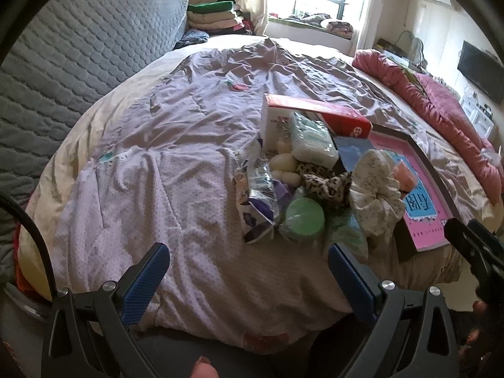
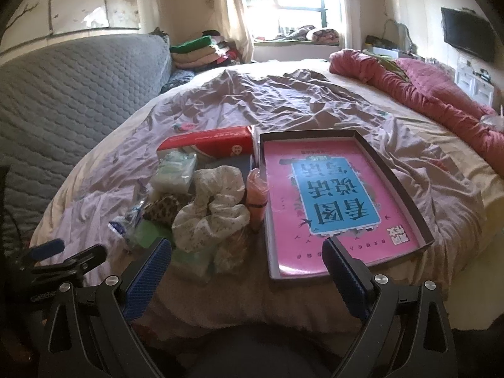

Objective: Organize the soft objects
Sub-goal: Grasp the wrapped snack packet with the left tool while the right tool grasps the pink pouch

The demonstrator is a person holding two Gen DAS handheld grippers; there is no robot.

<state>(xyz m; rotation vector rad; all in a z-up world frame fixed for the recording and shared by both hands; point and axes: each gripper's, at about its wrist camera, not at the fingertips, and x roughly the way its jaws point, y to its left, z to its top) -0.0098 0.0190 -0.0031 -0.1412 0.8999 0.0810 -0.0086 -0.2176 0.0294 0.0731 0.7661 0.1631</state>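
A pile of small things lies on the bed: a white floral scrunchie (image 1: 375, 189) (image 2: 211, 208), a leopard scrunchie (image 1: 324, 181) (image 2: 163, 209), a green round piece (image 1: 305, 217), a tissue pack (image 1: 312, 140) (image 2: 174, 173), cream soft lumps (image 1: 285, 165), a crinkled wrapper (image 1: 258, 195) and a pink piece (image 2: 256, 193). A shallow dark box (image 2: 393, 170) (image 1: 441, 186) holding a pink book lies to the right of the pile. My left gripper (image 1: 249, 274) is open and empty, short of the pile. My right gripper (image 2: 247, 267) is open and empty, in front of the scrunchie and box.
A red carton (image 1: 318, 113) (image 2: 208, 143) lies behind the pile. A crumpled mauve sheet (image 1: 189, 163) covers the bed. A red quilt (image 2: 425, 94) lies at the far right, a grey quilted headboard (image 1: 63, 63) at the left, and folded clothes (image 2: 195, 50) at the back.
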